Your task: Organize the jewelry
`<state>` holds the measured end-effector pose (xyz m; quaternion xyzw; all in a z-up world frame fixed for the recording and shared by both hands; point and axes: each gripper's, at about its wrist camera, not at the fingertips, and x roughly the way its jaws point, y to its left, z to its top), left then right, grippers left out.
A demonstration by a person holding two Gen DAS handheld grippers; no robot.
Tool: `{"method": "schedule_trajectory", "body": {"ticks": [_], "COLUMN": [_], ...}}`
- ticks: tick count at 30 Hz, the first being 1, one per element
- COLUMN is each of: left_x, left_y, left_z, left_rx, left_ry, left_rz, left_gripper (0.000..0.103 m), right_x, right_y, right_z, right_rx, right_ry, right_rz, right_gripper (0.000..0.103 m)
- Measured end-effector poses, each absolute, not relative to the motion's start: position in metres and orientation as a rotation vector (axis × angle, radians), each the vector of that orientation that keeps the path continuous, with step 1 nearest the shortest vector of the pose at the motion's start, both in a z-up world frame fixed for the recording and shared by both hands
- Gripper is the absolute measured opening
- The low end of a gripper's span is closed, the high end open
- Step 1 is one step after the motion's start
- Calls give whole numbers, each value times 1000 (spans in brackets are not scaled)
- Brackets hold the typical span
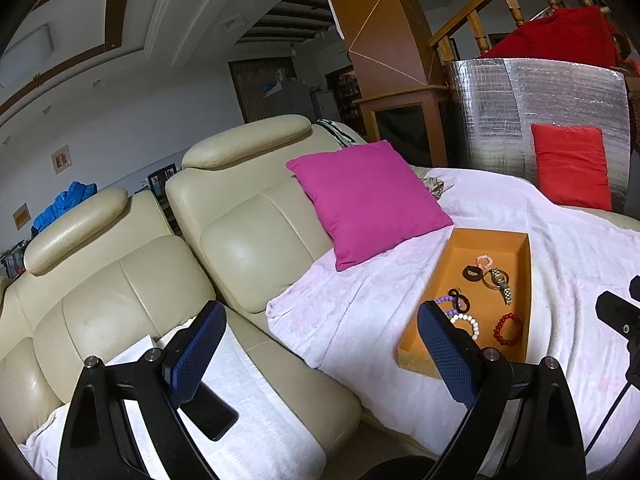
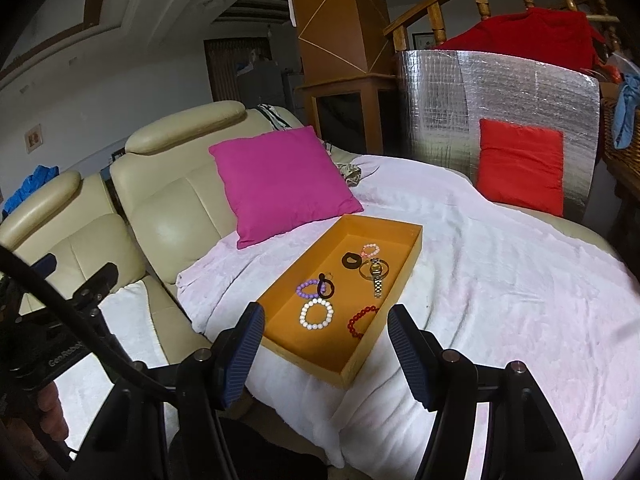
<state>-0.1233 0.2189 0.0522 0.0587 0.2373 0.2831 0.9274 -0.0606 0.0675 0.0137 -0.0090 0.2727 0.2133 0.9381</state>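
- Here, the left gripper (image 1: 320,354) gapes wide, empty.
- The right gripper (image 2: 326,354) gapes wide, empty.
- At its 12 o'clock, the orange tray (image 2: 412,254) holds bead bracelets and a wristwatch (image 2: 376,274).
- "GenRob…" is partly readable at 9 o'clock.

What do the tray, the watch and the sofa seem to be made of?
Tray: probably cardboard, matte orange, thin flat walls. Watch: likely metal, shiny gold-and-silver links. Sofa: leather or imitation, glossy cream with stitched panels.

Left wrist view: low over the sofa (image 1: 120,280), facing its backrest. Right wrist view: nearer, facing the orange tray (image 2: 404,276). Shared: tray, magenta pillow (image 1: 368,200), blanket (image 2: 500,280).
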Motion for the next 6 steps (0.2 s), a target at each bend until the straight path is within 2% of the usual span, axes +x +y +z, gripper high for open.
{"method": "schedule_trajectory", "body": {"ticks": [6], "left_x": [-94], "left_y": [200], "left_z": [46], "left_rx": [120], "left_ry": [503], "left_rz": [508], "left_gripper": [96], "right_x": [-31], "right_y": [54], "right_z": [6], "right_rx": [17], "right_ry": [571], "right_rz": [415], "right_gripper": [68]}}
